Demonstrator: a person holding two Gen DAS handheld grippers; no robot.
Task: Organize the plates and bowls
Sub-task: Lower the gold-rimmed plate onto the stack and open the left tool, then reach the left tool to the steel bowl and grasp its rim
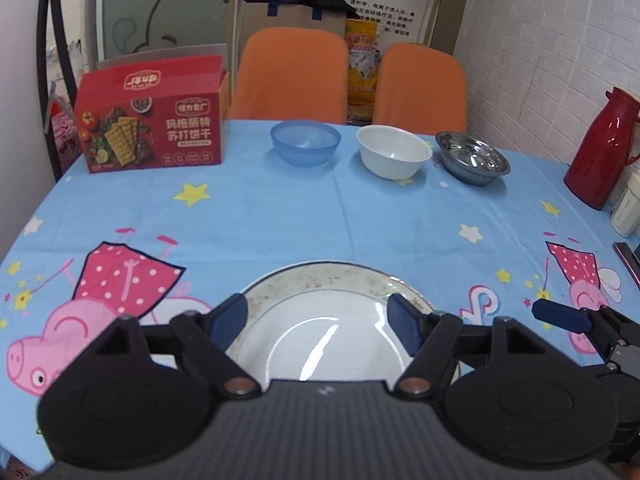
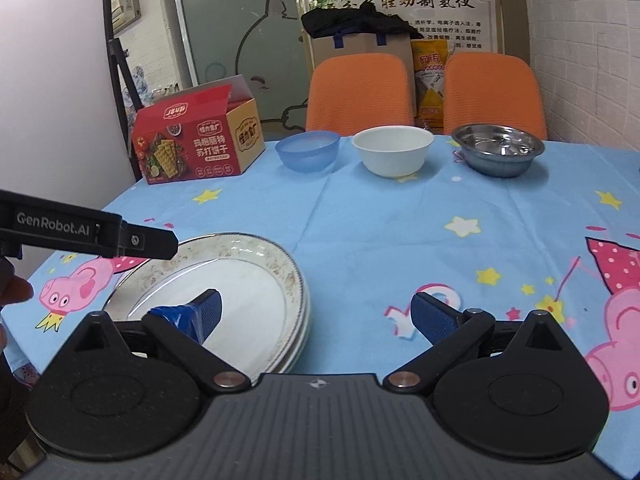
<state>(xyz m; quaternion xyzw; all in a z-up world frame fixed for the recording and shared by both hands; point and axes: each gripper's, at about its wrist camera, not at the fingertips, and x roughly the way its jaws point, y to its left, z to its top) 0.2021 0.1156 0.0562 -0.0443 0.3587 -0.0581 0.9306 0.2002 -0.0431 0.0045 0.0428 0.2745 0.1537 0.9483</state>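
Observation:
A stack of white plates (image 1: 320, 320) with speckled gold rims lies at the near edge of the table; it also shows in the right wrist view (image 2: 240, 280). My left gripper (image 1: 318, 322) is open just above the plates, a finger on each side. My right gripper (image 2: 316, 316) is open, its left finger over the plates' right part, its right finger over the cloth. Three bowls stand in a row at the far side: a blue bowl (image 1: 305, 142), a white bowl (image 1: 393, 151) and a steel bowl (image 1: 472, 157).
A red cracker box (image 1: 152, 116) stands at the far left of the table. A red thermos (image 1: 604, 148) and white items are at the right edge. Two orange chairs (image 1: 288, 76) stand behind the table with its blue cartoon tablecloth (image 1: 280, 220).

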